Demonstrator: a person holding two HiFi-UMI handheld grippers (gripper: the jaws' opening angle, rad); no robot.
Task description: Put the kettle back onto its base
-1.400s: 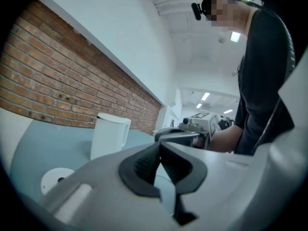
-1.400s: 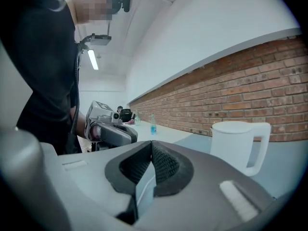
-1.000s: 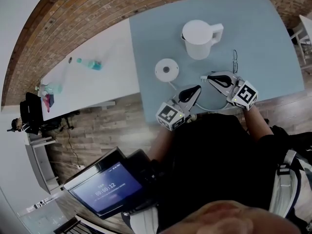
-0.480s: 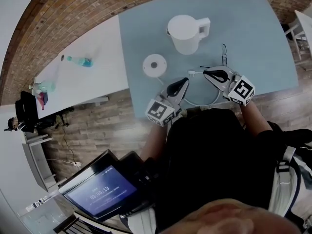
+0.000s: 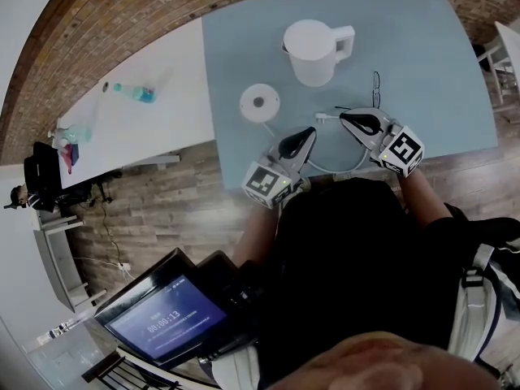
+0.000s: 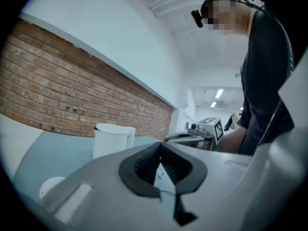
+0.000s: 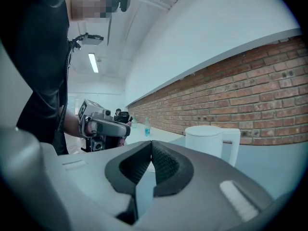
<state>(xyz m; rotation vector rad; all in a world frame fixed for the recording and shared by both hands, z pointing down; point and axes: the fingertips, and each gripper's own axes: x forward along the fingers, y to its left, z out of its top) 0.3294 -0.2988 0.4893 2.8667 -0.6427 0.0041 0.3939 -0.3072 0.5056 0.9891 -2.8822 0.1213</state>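
Blue table (image 5: 422, 47) against a brick wall. The kettle (image 5: 313, 51) stands near its base (image 5: 259, 102), not on it. My left gripper (image 5: 307, 133) and right gripper (image 5: 348, 118) hover nearer me, both clenched on nothing. I judge the whole job is ahead.

Blue-grey bench (image 5: 422, 47), set edge to edge with a white bench (image 5: 171, 128) on its left. On the blue-grey top: white kettle (image 5: 313, 51) upright toward the far edge, handle to the right; round white base (image 5: 259, 102) apart from it, nearer the left edge; white cable (image 5: 325, 119) curling toward the near edge; glasses (image 5: 378, 84) near the kettle, to its right. On the white bench: bottle (image 5: 134, 93) with blue liquid toward the far edge; small items (image 5: 67, 146) at the left end.
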